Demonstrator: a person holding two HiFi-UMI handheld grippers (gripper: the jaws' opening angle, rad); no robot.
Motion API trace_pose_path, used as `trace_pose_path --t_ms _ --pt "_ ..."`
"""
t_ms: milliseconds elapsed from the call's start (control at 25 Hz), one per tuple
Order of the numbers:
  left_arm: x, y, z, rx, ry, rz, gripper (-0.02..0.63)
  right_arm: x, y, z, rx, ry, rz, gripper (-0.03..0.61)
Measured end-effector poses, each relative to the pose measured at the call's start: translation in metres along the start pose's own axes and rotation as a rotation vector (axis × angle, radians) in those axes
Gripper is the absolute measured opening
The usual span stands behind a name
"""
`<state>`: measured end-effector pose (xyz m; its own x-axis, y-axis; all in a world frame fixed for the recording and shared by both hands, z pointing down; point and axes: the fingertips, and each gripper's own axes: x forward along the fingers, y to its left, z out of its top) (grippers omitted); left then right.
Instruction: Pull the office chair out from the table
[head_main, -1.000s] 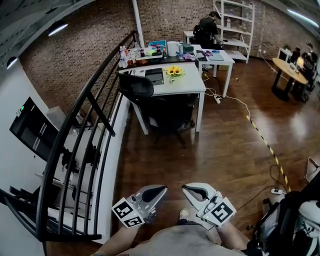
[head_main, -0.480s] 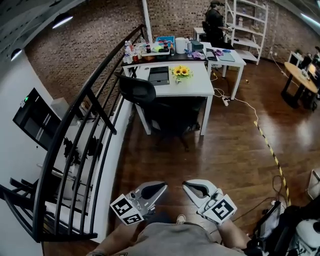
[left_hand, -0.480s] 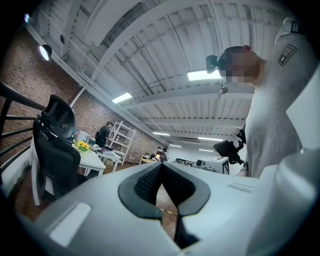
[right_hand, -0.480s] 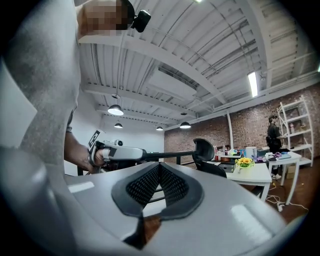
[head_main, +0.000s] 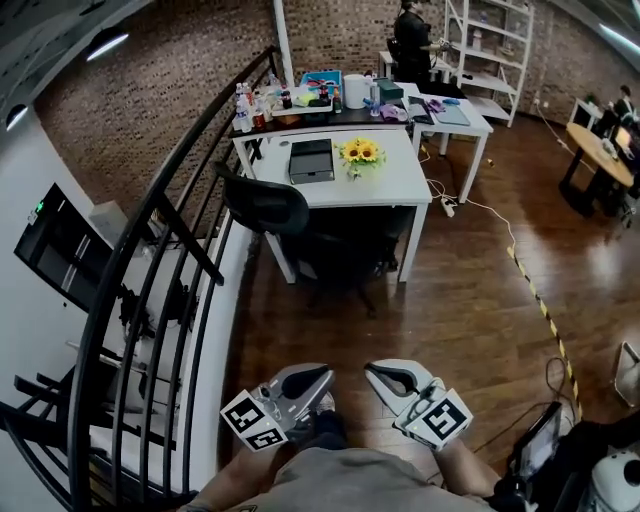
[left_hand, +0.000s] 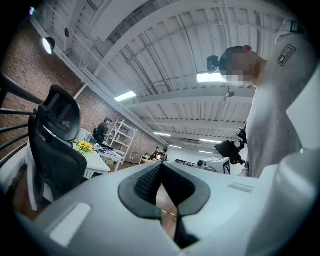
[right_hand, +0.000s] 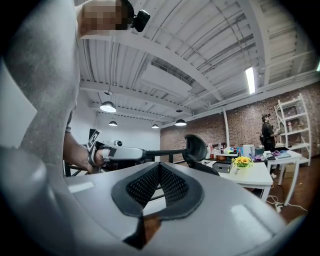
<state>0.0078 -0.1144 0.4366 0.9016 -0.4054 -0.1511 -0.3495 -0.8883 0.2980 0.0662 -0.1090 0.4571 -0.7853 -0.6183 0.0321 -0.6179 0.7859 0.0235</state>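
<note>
Open, high-ceilinged room: brick wall (head_main: 150, 110) at the back and left, glossy dark wooden floor (head_main: 450, 310). Far across the boards, a white table (head_main: 390, 185) bearing sunflowers (head_main: 360, 151) and a dark flat case (head_main: 311, 160); just behind it, a darker table (head_main: 300, 118) crowded with bottles and boxes. Black office chair (head_main: 270, 205) tucked in at the white table's near left corner, seat under the top, backrest out toward the black railing (head_main: 150, 260) along the left. Yellow-and-black tape strip (head_main: 540, 300) laid across the floor at right. White shelving (head_main: 490, 40) and a standing person (head_main: 410, 35) by the far wall. Low in the foreground, well apart from the chair, left gripper (head_main: 325, 378) and right gripper (head_main: 372, 376) side by side, jaws of each pressed together, nothing held.
</note>
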Motion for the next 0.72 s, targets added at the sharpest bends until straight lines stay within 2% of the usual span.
trace_pose_path --t_ms 440,720 --pt "0.031 0.141 0.065 0.031 0.001 -0.051 0.002 0.115 -0.096 0.021 -0.011 -0.001 -0.069 0.006" --pt "0.042 0.212 0.091 0.046 -0.001 -0.064 0.002 0.170 -0.139 0.024 -0.021 -0.004 -0.101 0.005"
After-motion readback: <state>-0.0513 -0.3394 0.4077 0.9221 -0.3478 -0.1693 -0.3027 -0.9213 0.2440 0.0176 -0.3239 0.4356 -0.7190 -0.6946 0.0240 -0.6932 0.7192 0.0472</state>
